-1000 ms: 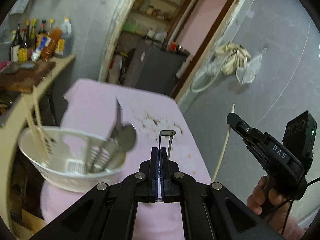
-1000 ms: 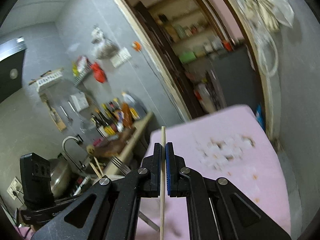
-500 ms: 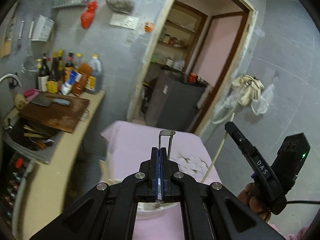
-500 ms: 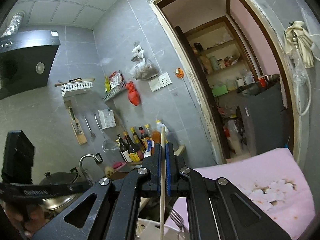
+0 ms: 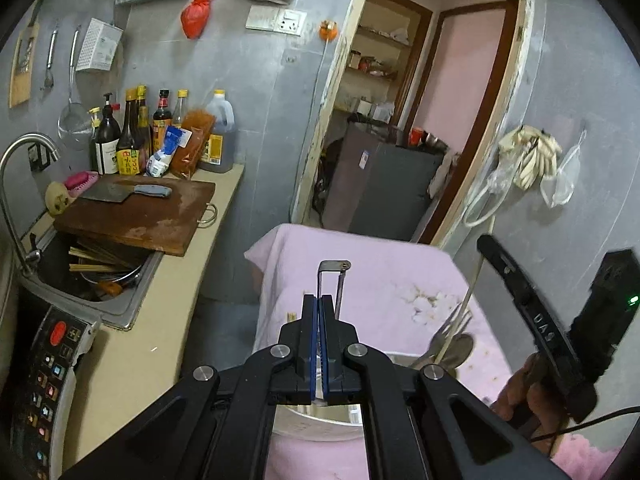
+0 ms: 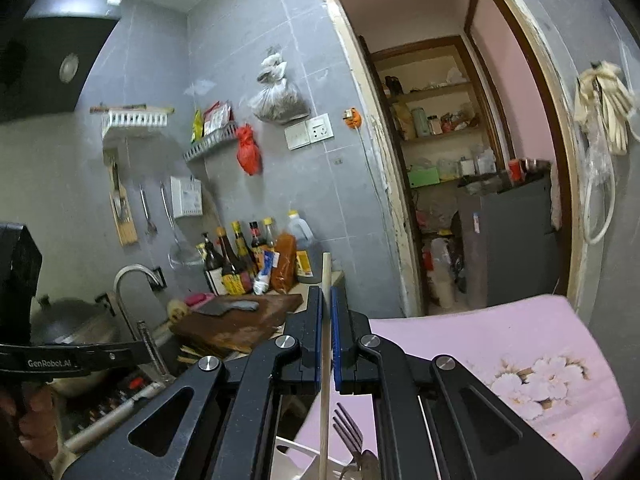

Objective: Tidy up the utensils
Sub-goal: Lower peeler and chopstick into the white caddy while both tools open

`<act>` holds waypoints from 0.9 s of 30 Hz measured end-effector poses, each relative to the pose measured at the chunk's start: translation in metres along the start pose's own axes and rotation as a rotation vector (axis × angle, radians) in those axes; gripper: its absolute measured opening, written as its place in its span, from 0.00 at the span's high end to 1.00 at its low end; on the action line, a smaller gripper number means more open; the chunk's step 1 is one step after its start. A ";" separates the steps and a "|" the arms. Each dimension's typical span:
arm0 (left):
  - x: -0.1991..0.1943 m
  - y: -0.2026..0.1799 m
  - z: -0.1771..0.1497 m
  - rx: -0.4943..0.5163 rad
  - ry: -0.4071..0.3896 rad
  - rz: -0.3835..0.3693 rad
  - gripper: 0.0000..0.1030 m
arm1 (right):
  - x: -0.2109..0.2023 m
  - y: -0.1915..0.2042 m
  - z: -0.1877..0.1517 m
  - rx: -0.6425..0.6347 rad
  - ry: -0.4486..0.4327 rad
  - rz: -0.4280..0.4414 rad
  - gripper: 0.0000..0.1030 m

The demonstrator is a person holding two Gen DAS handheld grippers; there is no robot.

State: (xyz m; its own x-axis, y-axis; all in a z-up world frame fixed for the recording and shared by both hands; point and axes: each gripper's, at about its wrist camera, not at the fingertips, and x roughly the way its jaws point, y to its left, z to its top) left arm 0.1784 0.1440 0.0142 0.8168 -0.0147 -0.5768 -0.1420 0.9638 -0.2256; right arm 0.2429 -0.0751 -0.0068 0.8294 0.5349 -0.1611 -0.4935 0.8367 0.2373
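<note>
My left gripper [image 5: 321, 308] is shut on a thin metal peeler [image 5: 333, 276] that sticks up between its jaws. My right gripper [image 6: 326, 300] is shut on a pale wooden chopstick [image 6: 325, 360] held upright; it also shows in the left wrist view [image 5: 460, 320], held by the right gripper [image 5: 486, 242]. Under both grippers stands a white utensil basket [image 5: 320, 426], mostly hidden, with a fork [image 6: 348, 434] and a spoon [image 5: 456, 350] standing in it. It rests on the pink-clothed table [image 5: 372, 276].
A counter on the left carries a wooden cutting board [image 5: 140, 216] with a cleaver [image 5: 128, 194], sauce bottles [image 5: 160, 132] and a sink [image 5: 92, 276] holding chopsticks. A doorway [image 5: 412, 120] and a grey cabinet [image 5: 384, 188] lie behind the table.
Both grippers have tilted up and drawn back, so the basket has dropped under the jaws. The chopstick's lower end now reaches down among the fork and spoon. Both grips are unchanged.
</note>
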 end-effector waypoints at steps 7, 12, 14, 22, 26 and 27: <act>0.016 -0.002 -0.011 0.027 0.039 0.008 0.98 | 0.000 0.012 -0.008 -0.035 0.031 -0.012 0.96; 0.021 0.004 -0.016 -0.015 0.082 -0.004 0.97 | -0.009 0.010 -0.009 -0.035 0.051 -0.023 0.90; 0.022 0.006 -0.018 -0.028 0.095 -0.013 0.96 | -0.013 0.008 -0.008 -0.024 0.057 -0.020 0.74; 0.009 0.003 -0.022 -0.077 0.029 -0.064 0.47 | -0.035 -0.001 0.001 0.015 0.057 -0.034 0.58; 0.002 -0.010 -0.021 -0.069 -0.009 -0.061 0.34 | -0.056 -0.016 0.009 0.050 0.048 -0.066 0.42; 0.001 -0.014 -0.021 -0.062 -0.019 -0.059 0.32 | -0.061 -0.020 0.011 0.057 0.047 -0.072 0.37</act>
State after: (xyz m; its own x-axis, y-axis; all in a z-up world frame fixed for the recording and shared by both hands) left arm 0.1697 0.1249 0.0006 0.8352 -0.0653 -0.5461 -0.1270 0.9432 -0.3071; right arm 0.2050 -0.1253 0.0086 0.8484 0.4795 -0.2244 -0.4161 0.8660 0.2773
